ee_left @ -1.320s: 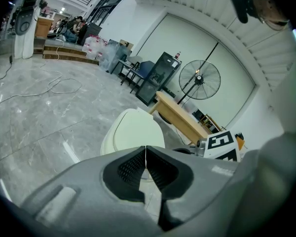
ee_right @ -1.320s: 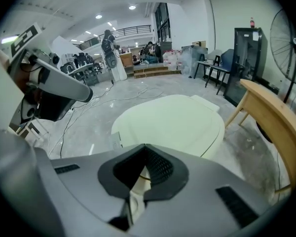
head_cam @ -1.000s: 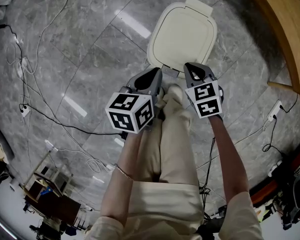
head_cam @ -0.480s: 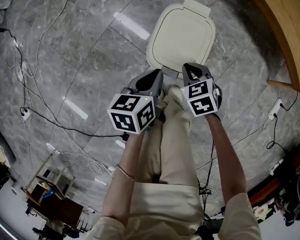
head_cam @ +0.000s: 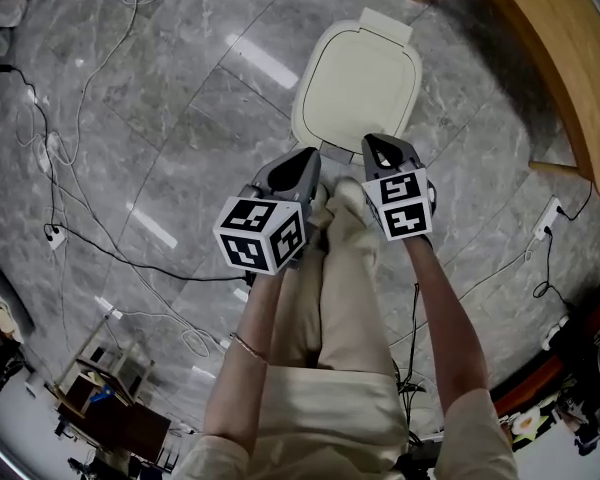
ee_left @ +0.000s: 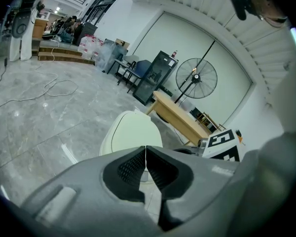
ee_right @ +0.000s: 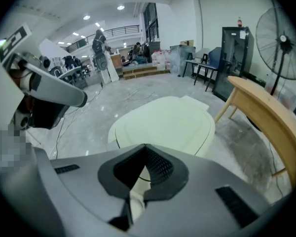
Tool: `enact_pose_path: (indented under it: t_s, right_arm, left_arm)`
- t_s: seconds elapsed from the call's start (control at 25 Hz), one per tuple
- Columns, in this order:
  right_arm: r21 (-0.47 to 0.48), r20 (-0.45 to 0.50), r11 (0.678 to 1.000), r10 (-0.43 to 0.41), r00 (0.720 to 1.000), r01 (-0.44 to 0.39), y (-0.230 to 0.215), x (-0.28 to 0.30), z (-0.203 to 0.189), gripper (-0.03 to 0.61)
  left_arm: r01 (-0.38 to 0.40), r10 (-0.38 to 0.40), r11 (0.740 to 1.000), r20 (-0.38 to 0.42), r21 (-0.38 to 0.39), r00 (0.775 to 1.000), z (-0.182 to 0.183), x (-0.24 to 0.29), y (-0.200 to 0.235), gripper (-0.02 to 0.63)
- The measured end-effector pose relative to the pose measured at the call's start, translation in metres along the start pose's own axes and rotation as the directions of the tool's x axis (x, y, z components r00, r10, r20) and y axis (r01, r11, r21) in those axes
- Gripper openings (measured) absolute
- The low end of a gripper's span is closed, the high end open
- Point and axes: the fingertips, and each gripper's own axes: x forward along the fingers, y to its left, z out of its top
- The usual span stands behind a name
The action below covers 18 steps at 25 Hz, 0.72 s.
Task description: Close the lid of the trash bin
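Head view: trash bin lid (head_cam: 358,83) down, long axis away from person (head_cam: 332,308); left tool (head_cam: 305,160), right tool (head_cam: 381,145) both pressed together

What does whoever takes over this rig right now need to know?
Left gripper: shut, empty.
Right gripper: shut, empty, level with the left one.
Trash bin lid: cream, just ahead of both grippers on the grey floor, near the wooden table. Neither gripper touches it.
Done: the lid looks fully down.
Left: probably nothing. Check that the near edge sits flush, since the grippers hide part of it from above.
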Motion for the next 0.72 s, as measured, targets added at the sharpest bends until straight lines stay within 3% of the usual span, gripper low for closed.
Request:
enact_pose_path:
  t_s: [0.28, 0.72]
  right_arm:
    - [0.027, 0.073, 0.999, 0.035, 0.997, -0.037, 0.005, -0.042, 0.031, 0.006]
    - [0.122, 0.244, 0.992, 0.013, 0.97, -0.044, 0.01, -0.132, 0.098, 0.006]
  left_arm:
    - [0.011, -0.014, 0.999, 0.057, 0.046, 0.998, 0.034, -0.022, -0.021, 0.023]
    - [0.024, -0.035, 0.994, 0.107, 0.103, 0.994, 0.073, -0.072, -0.059, 0.023]
